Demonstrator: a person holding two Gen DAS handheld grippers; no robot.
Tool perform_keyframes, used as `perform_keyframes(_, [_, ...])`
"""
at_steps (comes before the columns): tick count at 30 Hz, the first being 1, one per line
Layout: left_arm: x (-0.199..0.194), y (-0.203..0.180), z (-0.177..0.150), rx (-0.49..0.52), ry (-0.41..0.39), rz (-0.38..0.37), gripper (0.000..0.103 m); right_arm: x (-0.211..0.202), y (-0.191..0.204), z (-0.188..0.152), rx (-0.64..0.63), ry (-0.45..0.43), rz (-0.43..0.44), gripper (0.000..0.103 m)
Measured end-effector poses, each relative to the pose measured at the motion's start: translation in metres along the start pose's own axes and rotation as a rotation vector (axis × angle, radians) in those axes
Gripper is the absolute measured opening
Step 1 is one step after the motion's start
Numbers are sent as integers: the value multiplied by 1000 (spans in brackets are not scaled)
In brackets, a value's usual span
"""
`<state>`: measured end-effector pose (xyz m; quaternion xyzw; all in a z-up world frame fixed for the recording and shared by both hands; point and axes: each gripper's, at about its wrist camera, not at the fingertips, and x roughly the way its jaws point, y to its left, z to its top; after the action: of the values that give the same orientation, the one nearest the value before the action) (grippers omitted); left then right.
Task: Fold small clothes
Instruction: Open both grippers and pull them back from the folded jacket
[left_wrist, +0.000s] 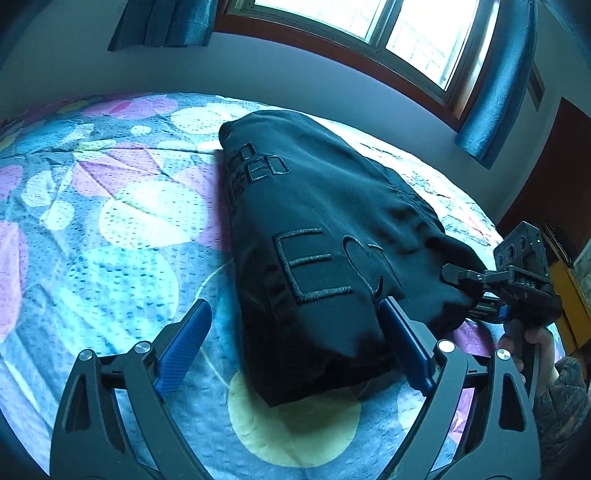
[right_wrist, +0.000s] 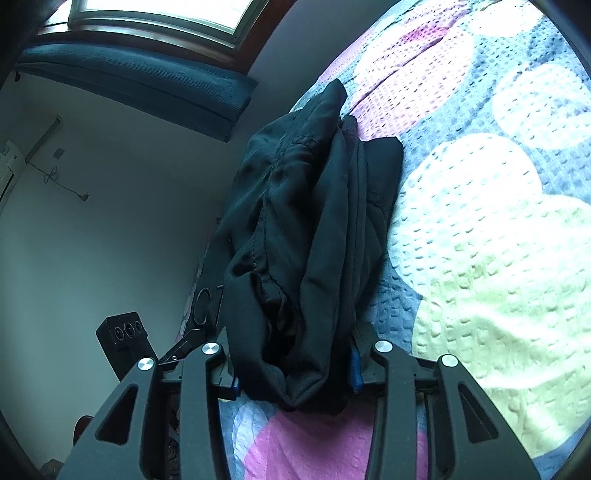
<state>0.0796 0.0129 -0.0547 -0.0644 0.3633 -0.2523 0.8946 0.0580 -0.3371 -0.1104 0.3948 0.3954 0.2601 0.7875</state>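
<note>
A black garment (left_wrist: 325, 229) with embroidered letters lies folded into a thick bundle on the bed. In the left wrist view my left gripper (left_wrist: 294, 302) stands open wide at the bundle's near end. Its right blue pad (left_wrist: 406, 343) rests against the cloth edge and its left one is off the cloth. My right gripper (left_wrist: 461, 284) holds the bundle's right corner, which is slightly raised. In the right wrist view the bunched black garment (right_wrist: 306, 229) fills the gap of my right gripper (right_wrist: 291, 365), touching both pads and hiding the fingertips.
The bed carries a quilted cover (left_wrist: 122, 221) with large pastel circles. A window (left_wrist: 399, 29) with blue curtains is behind the bed. A person's hand (left_wrist: 532, 347) grips the right tool's handle. The left tool's body (right_wrist: 125, 339) shows at lower left in the right wrist view.
</note>
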Motion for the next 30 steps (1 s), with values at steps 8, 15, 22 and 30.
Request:
perform_keyframes(8, [-11, 1, -7, -24, -17, 42, 94, -20, 2, -18, 5, -56, -10, 54])
perform_keyframes(15, [-23, -6, -11, -5, -63, 123, 99, -28, 28, -39, -122, -85, -196, 74])
perform_keyframes(22, [-34, -12, -13, 12, -119, 244, 101, -30, 53, -54, -230, -143, -482, 79])
perform_keyframes(30, [-44, -21, -16, 35, -162, 342, 101, -20, 98, -78, -472, -244, -799, 85])
